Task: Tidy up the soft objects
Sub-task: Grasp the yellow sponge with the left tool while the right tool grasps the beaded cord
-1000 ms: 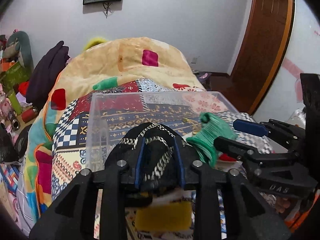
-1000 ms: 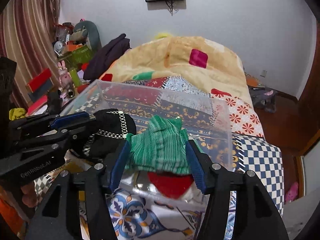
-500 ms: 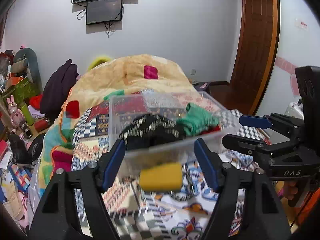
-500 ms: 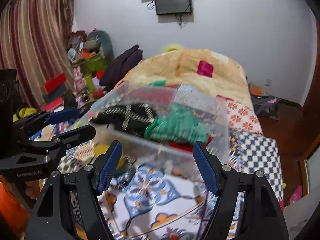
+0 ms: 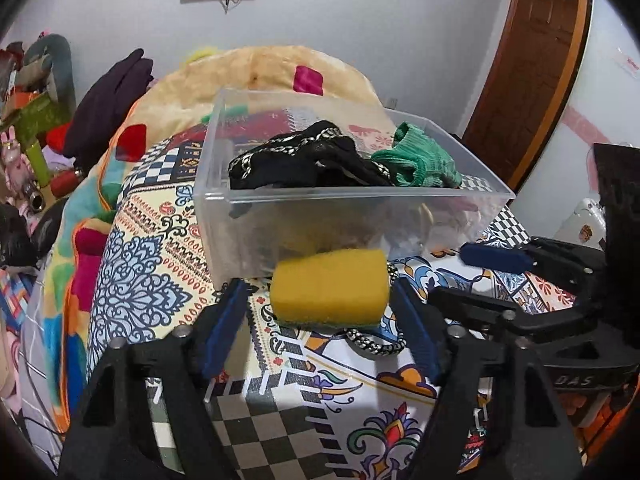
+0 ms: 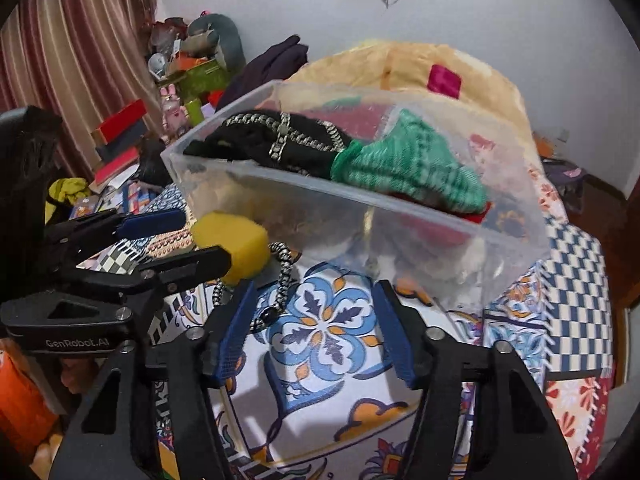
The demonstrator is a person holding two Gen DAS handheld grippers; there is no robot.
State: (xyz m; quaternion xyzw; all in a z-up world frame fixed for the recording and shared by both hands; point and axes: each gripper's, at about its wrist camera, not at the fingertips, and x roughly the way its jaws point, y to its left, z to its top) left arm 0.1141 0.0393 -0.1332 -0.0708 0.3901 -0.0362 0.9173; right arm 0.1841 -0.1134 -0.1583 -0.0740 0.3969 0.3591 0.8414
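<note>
A clear plastic box (image 5: pixel 360 208) (image 6: pixel 400 224) stands on the patterned bedspread. In it lie a black knit piece with a silver chain trim (image 5: pixel 296 160) (image 6: pixel 264 140) and a green knit piece (image 5: pixel 420 160) (image 6: pixel 404 164). A yellow sponge (image 5: pixel 330 292) (image 6: pixel 232 240) lies just in front of the box, with a braided cord (image 5: pixel 376 344) (image 6: pixel 280 280) beside it. My left gripper (image 5: pixel 320 332) is open and empty, its fingers either side of the sponge. My right gripper (image 6: pixel 316 328) is open and empty, over the bedspread in front of the box.
A folded orange quilt (image 5: pixel 260 76) lies behind the box. Dark clothes (image 5: pixel 108 96) and clutter (image 6: pixel 192 64) sit at the left by the curtain. A wooden door (image 5: pixel 532 52) stands at the right. The bed's edge drops off on the right (image 6: pixel 600 320).
Both grippers let go of the black and green knit pieces into the box, opened, and drew back and down. The left now straddles the sponge.
</note>
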